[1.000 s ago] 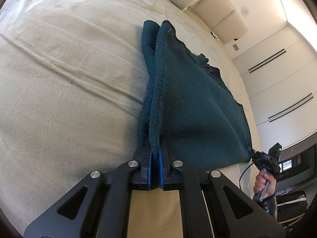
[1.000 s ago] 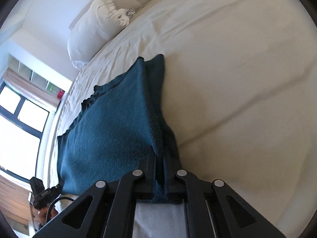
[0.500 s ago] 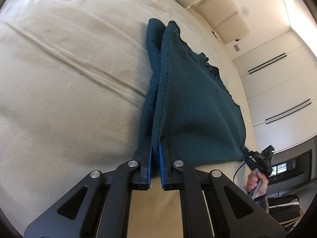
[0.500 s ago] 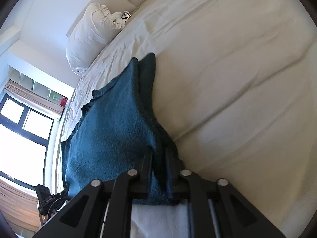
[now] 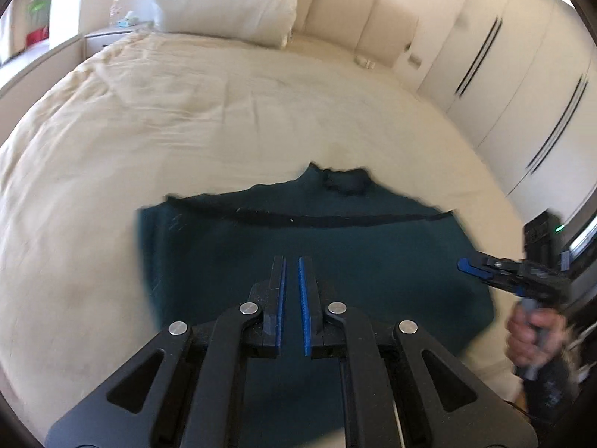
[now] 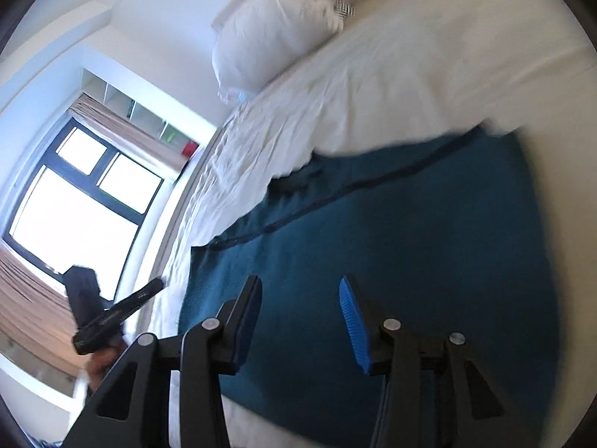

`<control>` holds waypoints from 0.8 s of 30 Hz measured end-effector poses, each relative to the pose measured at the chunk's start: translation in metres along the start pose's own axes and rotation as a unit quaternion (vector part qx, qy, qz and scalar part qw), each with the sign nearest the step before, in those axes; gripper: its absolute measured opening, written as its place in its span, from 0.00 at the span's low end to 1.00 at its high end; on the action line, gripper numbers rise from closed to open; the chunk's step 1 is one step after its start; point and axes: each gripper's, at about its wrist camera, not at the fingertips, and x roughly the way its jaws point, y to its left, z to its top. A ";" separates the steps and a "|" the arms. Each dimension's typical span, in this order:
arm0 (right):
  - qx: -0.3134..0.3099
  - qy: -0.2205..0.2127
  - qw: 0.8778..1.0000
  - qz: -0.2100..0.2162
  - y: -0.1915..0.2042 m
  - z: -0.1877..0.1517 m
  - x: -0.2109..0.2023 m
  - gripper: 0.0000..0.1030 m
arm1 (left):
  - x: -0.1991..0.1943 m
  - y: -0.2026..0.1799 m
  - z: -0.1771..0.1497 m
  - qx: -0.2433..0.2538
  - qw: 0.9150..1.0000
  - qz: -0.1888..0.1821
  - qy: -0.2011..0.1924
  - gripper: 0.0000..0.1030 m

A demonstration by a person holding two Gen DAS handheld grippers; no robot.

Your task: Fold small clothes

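Observation:
A dark teal garment point(image 5: 335, 246) lies spread flat on the cream bed point(image 5: 224, 112), a darker hem band running along its far edge. My left gripper point(image 5: 291, 261) hovers above its near part, pads almost together with nothing between them. In the right wrist view the same garment point(image 6: 410, 224) fills the lower right. Above it, my right gripper point(image 6: 299, 282) has its jaws opening wide, with no cloth between them. The right gripper point(image 5: 481, 267) also shows at the garment's right edge, held by a hand point(image 5: 530, 339). The left gripper point(image 6: 149, 291) shows at the garment's left side.
A white pillow point(image 5: 227, 0) and padded headboard stand at the bed's far end. White wardrobe doors point(image 5: 522, 74) run along the right. A bright window point(image 6: 74, 205) with curtains is on the left side. The sheet point(image 6: 410, 74) beyond the garment is wrinkled.
Both grippers have let go of the folded edge they pinched and have lifted back. The garment now lies flat below them. The right jaws have gone from shut to wide.

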 end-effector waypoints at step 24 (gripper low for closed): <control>0.040 -0.045 0.998 0.033 -0.019 -0.001 -0.008 0.34 | 0.061 0.047 -0.024 -0.045 0.999 0.027 -0.002 0.06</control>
